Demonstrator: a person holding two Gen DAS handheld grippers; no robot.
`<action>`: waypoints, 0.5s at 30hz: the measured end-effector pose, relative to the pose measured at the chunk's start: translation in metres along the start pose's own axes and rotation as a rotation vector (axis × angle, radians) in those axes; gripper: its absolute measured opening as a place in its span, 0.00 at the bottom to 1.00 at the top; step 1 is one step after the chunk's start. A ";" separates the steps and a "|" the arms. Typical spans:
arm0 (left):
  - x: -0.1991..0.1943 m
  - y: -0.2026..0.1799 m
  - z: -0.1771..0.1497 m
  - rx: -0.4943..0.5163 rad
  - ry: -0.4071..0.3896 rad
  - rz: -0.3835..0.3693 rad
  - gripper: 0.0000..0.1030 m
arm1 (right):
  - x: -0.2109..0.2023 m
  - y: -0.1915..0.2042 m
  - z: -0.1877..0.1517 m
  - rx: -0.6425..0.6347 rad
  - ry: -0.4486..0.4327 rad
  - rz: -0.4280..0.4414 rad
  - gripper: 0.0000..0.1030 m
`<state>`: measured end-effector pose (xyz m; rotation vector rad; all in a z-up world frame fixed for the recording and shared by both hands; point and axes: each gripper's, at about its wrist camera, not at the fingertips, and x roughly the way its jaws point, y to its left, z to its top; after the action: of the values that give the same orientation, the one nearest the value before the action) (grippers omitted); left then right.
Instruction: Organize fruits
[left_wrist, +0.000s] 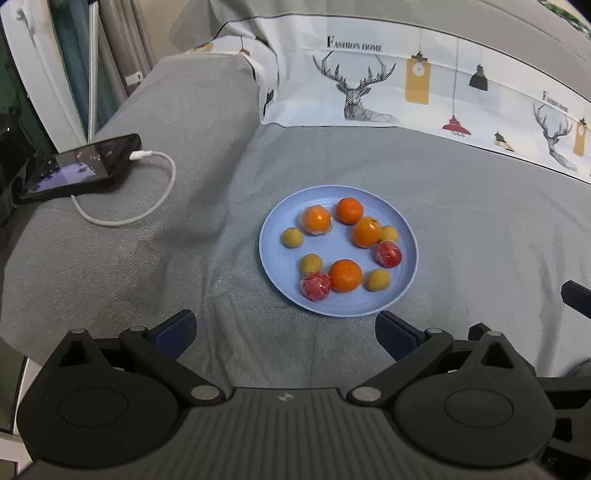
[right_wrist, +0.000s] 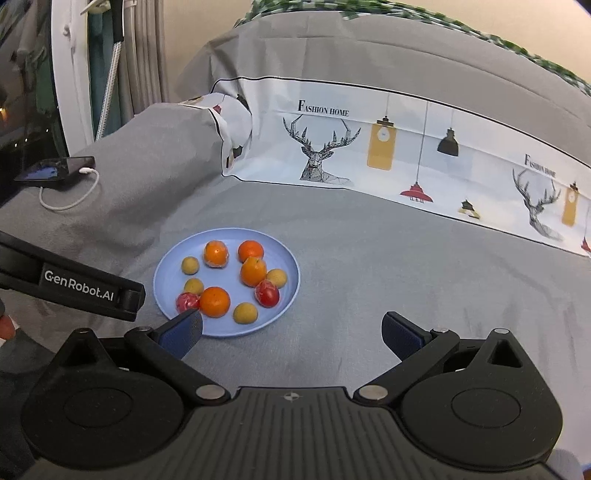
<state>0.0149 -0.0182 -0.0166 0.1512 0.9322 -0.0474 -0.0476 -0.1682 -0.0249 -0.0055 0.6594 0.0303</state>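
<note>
A light blue plate (left_wrist: 402, 291) lies on the grey bedcover; it also shows in the right wrist view (right_wrist: 288, 295). On it lie several oranges (left_wrist: 345, 275) (right_wrist: 215, 301), two red wrapped fruits (left_wrist: 316, 286) (right_wrist: 267, 293) and several small yellow fruits (left_wrist: 378, 279) (right_wrist: 245, 313). My left gripper (left_wrist: 286, 330) is open and empty, just in front of the plate. My right gripper (right_wrist: 291, 332) is open and empty, to the right front of the plate; its left fingertip (right_wrist: 183, 330) overlaps the plate's near rim in view.
A black phone (left_wrist: 83, 166) with a white charging cable (left_wrist: 162, 192) lies on the raised grey cushion at the left. A white deer-print fabric band (left_wrist: 406, 88) runs along the back. The left gripper's body (right_wrist: 74, 288) shows left of the plate.
</note>
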 end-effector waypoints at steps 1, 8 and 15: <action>-0.004 -0.001 -0.002 0.004 -0.005 0.000 1.00 | -0.004 0.000 -0.002 0.002 -0.004 -0.002 0.99; -0.021 -0.005 -0.010 0.009 -0.025 0.006 1.00 | -0.023 -0.002 -0.008 0.003 -0.022 -0.007 0.99; -0.030 -0.006 -0.015 0.016 -0.047 0.011 1.00 | -0.034 -0.003 -0.007 0.004 -0.036 -0.011 0.99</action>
<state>-0.0152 -0.0228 -0.0017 0.1691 0.8841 -0.0481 -0.0785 -0.1718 -0.0093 -0.0045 0.6232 0.0188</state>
